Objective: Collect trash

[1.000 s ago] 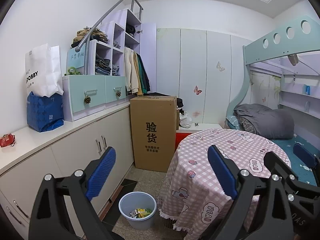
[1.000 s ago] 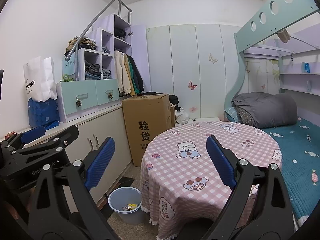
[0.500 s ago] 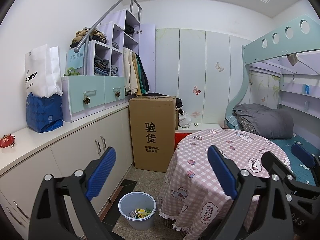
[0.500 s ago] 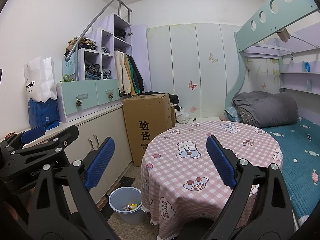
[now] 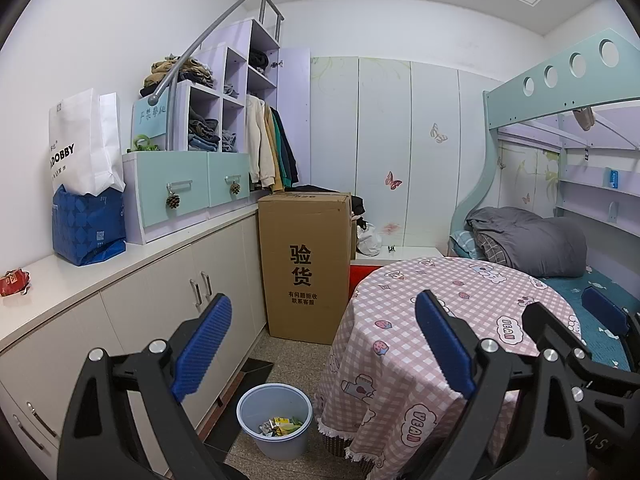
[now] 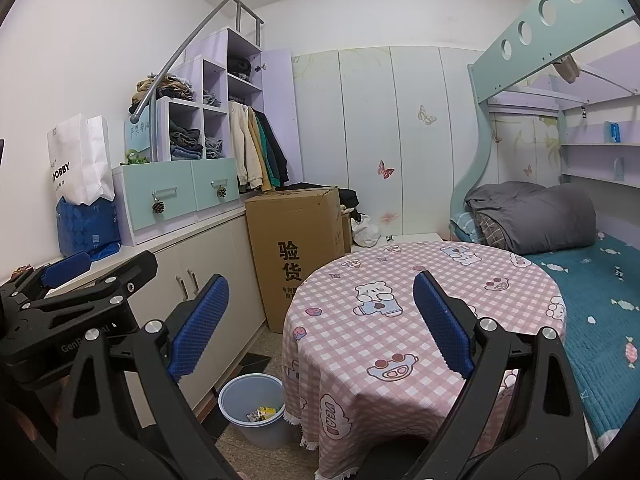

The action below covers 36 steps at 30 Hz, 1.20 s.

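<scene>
A pale blue bin [image 5: 274, 420] stands on the floor between the cabinets and the round table, with several wrappers [image 5: 281, 426] inside; it also shows in the right wrist view [image 6: 252, 412]. A red crumpled wrapper [image 5: 14, 281] lies on the white countertop at far left. My left gripper [image 5: 320, 344] is open and empty, held high above the bin. My right gripper [image 6: 320, 326] is open and empty, above the table's near edge. The left gripper also shows in the right wrist view [image 6: 76, 280].
A round table with a pink checked cloth [image 6: 424, 300] fills the middle. A tall cardboard box [image 5: 306, 264] stands behind the bin. White cabinets [image 5: 160, 304] run along the left wall with a blue bag [image 5: 88, 228] on top. A bunk bed [image 6: 592, 280] is at right.
Both views have shifted very slightly; the grippers stay open and empty. Nothing in the room has moved.
</scene>
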Each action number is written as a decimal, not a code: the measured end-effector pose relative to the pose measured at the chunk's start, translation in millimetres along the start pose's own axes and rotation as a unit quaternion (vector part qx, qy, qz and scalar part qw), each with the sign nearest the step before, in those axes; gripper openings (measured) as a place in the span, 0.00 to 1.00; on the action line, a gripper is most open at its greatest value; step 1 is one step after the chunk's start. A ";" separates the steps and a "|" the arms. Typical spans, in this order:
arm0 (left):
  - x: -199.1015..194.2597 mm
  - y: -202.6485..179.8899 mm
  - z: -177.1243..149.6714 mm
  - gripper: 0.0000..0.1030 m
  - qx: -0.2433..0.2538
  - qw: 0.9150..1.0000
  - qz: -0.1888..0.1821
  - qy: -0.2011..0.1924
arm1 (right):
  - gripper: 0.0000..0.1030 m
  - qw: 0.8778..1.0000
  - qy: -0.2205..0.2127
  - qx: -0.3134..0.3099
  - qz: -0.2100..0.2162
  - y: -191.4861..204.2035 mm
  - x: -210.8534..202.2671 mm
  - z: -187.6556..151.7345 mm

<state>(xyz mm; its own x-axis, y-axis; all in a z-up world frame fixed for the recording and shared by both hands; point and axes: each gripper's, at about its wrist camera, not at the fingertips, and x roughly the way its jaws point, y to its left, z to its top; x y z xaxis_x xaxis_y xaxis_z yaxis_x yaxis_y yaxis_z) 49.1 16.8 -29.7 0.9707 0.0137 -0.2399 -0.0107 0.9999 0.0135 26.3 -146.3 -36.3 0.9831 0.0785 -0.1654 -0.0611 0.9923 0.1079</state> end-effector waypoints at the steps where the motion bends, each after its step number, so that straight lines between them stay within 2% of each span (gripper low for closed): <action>1: 0.1 0.1 -0.2 0.89 0.000 1.000 0.000 0.000 | 0.89 1.000 0.000 0.000 0.000 -0.1 0.3 0.1; 36: -0.8 -2.0 -1.5 0.89 0.001 1.000 0.000 0.001 | 0.90 1.000 0.001 0.004 0.000 4.6 -0.7 -0.6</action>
<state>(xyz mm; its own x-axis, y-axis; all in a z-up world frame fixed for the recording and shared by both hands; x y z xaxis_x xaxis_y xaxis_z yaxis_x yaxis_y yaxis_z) 48.0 14.8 -31.0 0.9702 0.0139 -0.2420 -0.0104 0.9998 0.0158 25.2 -141.8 -36.3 0.9827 0.0789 -0.1674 -0.0599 0.9915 0.1156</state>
